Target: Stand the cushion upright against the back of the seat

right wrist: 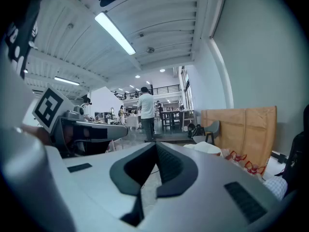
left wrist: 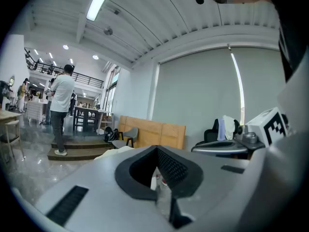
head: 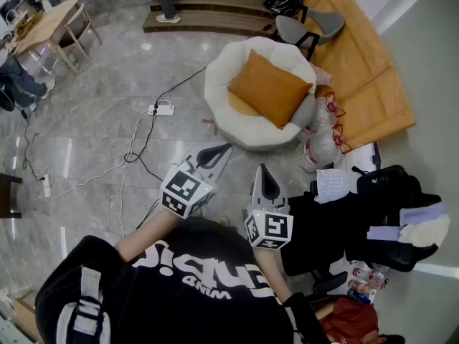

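both closed and empty: left tongs (head: 214, 153), right tongs (head: 263, 176). approach step: cushion (head: 269, 88) slumped on seat (head: 219, 92), well ahead. next i step in, open, grab its edge.

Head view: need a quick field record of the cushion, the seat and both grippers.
cushion: orange, lying broad face up across the seat, not yet upright
seat: round, white, cushion on it
left gripper: shut, empty, short of the seat
right gripper: shut, empty, short of the seat
task status: cushion untouched
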The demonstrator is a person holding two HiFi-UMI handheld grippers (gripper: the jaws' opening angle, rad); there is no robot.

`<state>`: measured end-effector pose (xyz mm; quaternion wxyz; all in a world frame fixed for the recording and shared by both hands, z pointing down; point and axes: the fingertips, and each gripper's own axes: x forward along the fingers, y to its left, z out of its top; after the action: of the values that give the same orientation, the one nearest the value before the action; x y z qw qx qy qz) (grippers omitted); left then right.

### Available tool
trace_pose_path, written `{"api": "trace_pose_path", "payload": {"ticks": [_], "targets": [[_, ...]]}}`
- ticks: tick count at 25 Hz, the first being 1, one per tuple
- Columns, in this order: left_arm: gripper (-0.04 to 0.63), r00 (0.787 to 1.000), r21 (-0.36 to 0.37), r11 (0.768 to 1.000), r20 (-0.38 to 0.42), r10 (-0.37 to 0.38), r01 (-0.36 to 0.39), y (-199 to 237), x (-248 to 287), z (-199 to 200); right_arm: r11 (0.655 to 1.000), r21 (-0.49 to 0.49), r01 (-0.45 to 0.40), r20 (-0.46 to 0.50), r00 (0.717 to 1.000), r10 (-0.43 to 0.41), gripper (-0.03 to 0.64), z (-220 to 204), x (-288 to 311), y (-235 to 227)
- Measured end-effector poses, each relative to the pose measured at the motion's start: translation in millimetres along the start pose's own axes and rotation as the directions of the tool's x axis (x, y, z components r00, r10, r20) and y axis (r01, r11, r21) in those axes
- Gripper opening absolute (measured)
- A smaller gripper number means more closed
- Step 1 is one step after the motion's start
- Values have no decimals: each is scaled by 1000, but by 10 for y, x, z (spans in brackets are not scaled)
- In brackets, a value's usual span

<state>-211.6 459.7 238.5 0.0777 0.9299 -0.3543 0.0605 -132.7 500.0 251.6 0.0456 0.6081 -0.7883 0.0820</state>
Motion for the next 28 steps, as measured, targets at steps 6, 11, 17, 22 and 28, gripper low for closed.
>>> {"api": "trace_pose_path", "payload": {"ticks": [6, 11, 17, 22, 28], "targets": [[8, 1000, -14, 1000, -7, 3, -3, -13, -9, 92, 1000, -1, 0, -3, 1000, 0, 20, -11, 15, 9], [8, 1000, -16, 1000, -8, -2, 2, 1, -8, 80, 1000, -2, 0, -7, 1000, 0, 20, -20, 36, 27], [8, 1000, -6, 1000, -25, -18, 18, 43, -33, 37, 999, 28, -21, 23, 1000, 20, 20, 12, 17, 69], [8, 999, 15, 999, -36, -39, 39, 134, -150, 38, 999, 44, 14, 35, 999, -16, 21, 27, -43, 85], [8, 997, 39, 996, -19, -76, 77, 281, -249, -100, 997, 44, 57, 67, 996, -60, 21, -29, -86, 256]]}}
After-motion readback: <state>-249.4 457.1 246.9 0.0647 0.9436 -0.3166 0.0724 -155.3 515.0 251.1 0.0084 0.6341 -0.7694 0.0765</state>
